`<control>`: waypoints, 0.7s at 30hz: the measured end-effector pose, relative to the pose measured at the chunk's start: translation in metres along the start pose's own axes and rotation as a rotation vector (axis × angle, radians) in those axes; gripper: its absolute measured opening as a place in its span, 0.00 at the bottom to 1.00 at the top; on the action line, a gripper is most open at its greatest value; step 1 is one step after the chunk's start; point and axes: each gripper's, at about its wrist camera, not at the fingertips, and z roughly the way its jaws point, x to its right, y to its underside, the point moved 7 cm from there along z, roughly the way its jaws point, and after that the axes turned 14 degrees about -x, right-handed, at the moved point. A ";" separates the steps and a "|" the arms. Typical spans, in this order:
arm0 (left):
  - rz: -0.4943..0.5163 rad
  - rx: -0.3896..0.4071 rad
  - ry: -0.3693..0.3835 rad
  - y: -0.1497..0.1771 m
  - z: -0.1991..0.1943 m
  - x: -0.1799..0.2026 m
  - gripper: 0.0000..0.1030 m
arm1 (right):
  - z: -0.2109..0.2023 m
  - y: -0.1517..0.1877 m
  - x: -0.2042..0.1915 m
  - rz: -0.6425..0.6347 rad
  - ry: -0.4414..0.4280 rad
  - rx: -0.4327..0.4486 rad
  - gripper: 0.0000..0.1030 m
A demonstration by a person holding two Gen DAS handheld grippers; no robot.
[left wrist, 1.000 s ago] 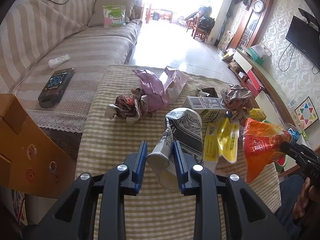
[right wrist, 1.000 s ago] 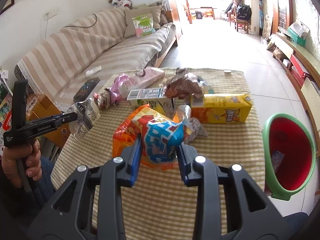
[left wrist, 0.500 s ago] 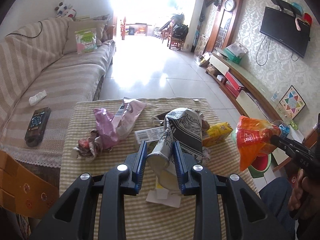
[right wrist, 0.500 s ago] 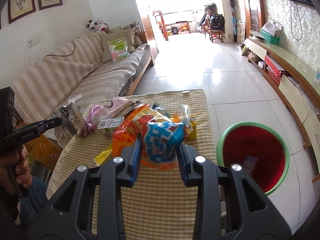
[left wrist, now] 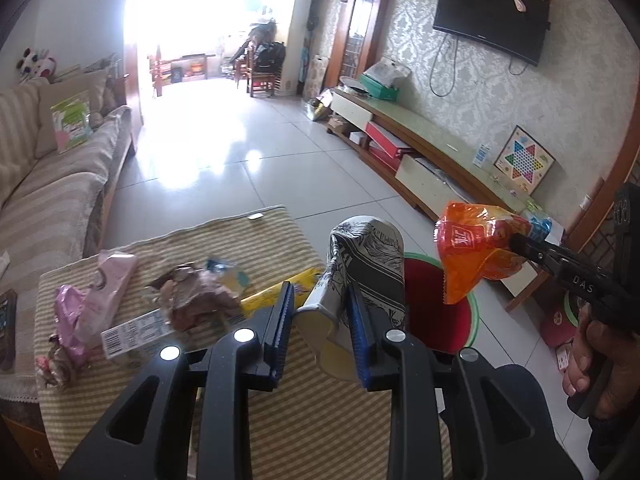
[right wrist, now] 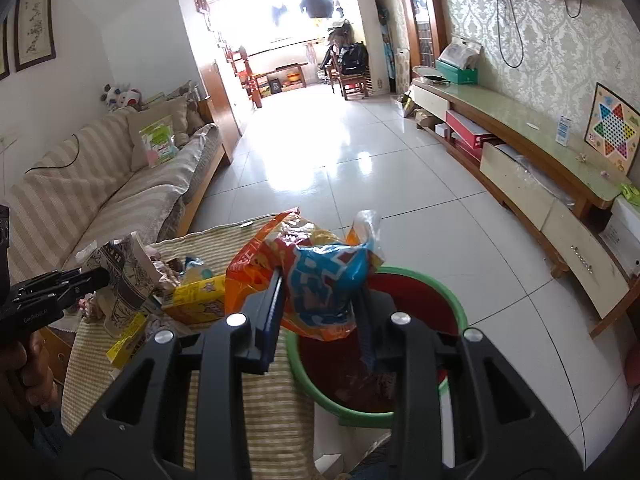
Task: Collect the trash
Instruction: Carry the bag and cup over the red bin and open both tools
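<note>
Trash is being held in both grippers at once. A crushed paper cup [left wrist: 366,264] with a black-and-white print is clamped between the blue pads of the left gripper [left wrist: 320,312], raised above the striped tablecloth [left wrist: 320,432]. An orange and blue snack bag [right wrist: 316,276] is pinched in the right gripper [right wrist: 320,308], hung over the near rim of the red bin [right wrist: 416,308] with its green edge; from the left wrist, that bin is seen at about 3 o'clock of the cup. Left on the cloth at 9 o'clock are a pink wrapper [left wrist: 96,304], a barcoded carton [left wrist: 136,332], a crumpled brown bag [left wrist: 200,300] and a yellow box [right wrist: 196,300].
</note>
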 end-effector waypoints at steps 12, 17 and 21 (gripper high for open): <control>0.112 -0.069 0.084 -0.030 0.074 0.097 0.24 | 0.023 0.012 0.087 0.131 0.061 -0.032 0.31; 0.127 -0.098 0.079 -0.037 0.104 0.117 0.24 | 0.038 0.018 0.101 0.157 0.053 -0.053 0.31; 0.110 -0.114 0.069 -0.041 0.121 0.120 0.24 | 0.053 0.025 0.104 0.145 0.050 -0.087 0.31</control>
